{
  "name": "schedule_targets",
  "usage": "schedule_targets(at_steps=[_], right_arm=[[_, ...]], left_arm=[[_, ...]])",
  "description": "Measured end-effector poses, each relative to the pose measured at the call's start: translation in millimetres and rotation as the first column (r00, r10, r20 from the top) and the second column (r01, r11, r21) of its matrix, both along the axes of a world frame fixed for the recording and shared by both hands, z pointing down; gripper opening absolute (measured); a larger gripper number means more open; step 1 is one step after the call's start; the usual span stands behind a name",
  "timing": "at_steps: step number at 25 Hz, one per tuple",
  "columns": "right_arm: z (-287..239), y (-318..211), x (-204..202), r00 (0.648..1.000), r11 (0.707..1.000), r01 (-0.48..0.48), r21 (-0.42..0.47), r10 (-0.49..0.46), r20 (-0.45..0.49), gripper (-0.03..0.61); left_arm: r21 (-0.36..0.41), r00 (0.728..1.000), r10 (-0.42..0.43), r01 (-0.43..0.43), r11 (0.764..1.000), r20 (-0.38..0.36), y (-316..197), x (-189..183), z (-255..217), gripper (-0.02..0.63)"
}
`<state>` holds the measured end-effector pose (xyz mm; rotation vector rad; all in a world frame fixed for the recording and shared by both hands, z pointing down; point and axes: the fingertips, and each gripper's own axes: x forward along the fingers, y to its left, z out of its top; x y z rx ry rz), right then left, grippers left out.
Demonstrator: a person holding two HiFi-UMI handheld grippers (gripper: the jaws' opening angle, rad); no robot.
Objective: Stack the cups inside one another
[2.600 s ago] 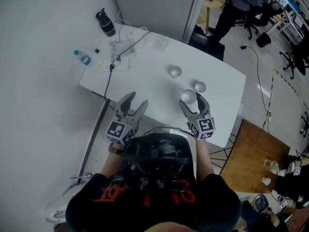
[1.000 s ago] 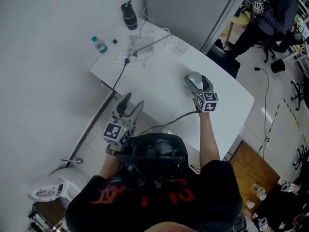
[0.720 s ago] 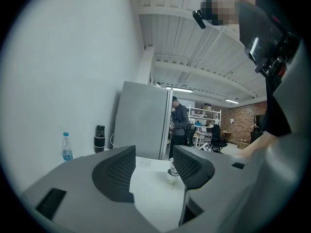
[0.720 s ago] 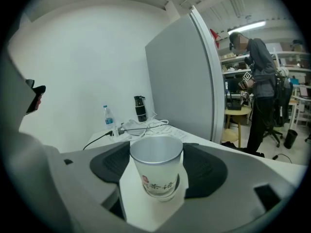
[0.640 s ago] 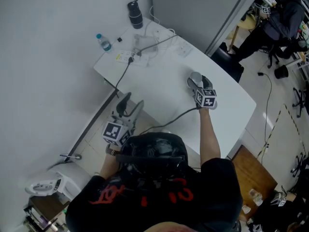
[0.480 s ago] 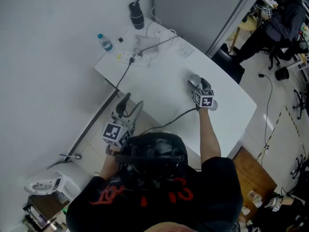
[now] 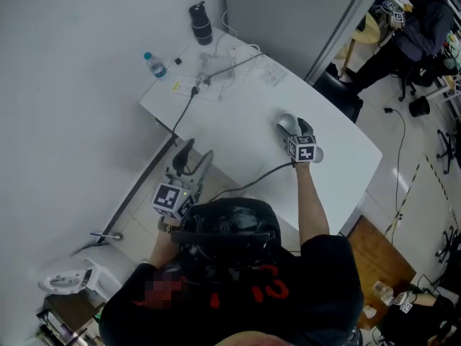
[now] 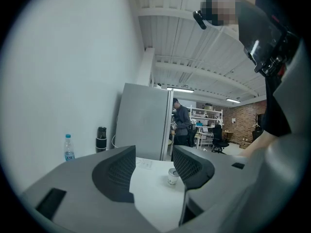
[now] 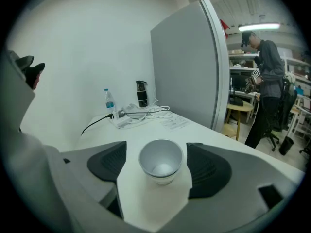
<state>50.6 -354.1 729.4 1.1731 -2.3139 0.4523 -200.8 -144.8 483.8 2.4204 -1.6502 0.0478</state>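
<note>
The right tongs (image 7: 294, 127), jaws just opened wider, are straddling the upright cup (image 9: 161, 165) dead ahead, pads not touching it.

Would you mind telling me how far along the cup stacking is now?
Done, it seems: one nested stack of cups stands on the table, and no loose cup shows. In hand: nothing; the jaws of the right gripper have just been opening and flank the stack without touching. The left gripper is open and empty. Left: probably only withdrawing.
</note>
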Motion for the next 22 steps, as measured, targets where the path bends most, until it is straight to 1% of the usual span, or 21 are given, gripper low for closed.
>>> schedule_targets(at_steps=[2,5,9,13,18,22], right_arm=[[1,6,1,1.000,1.000,0.004,-0.007,-0.004,0.008,0.397],[-6,17,3,1.000,1.000,-0.009,0.012,0.009,0.019,0.396],[-36,37,4,0.997,0.996,-0.035,0.076,0.029,0.069,0.396],[-76,64,7,0.991,0.987,-0.064,0.150,0.045,0.122,0.396],[-130,98,25,0.983,0.962,-0.121,0.244,0.082,0.164,0.396],[-177,120,44,0.972,0.929,-0.180,0.324,0.119,0.201,0.395]], left_arm=[[0.003,1.000,0.011,-0.011,1.000,-0.001,1,1,0,0.247],[0.014,1.000,0.024,-0.024,1.000,-0.006,1,4,2,0.247],[0.005,0.998,0.047,-0.047,0.999,-0.029,-2,10,2,0.239],[0.002,0.995,0.093,-0.093,0.996,-0.033,-6,18,5,0.239],[0.001,0.986,0.161,-0.161,0.987,-0.038,-12,33,6,0.239],[0.001,0.981,0.188,-0.188,0.982,-0.056,-19,40,1,0.232]])
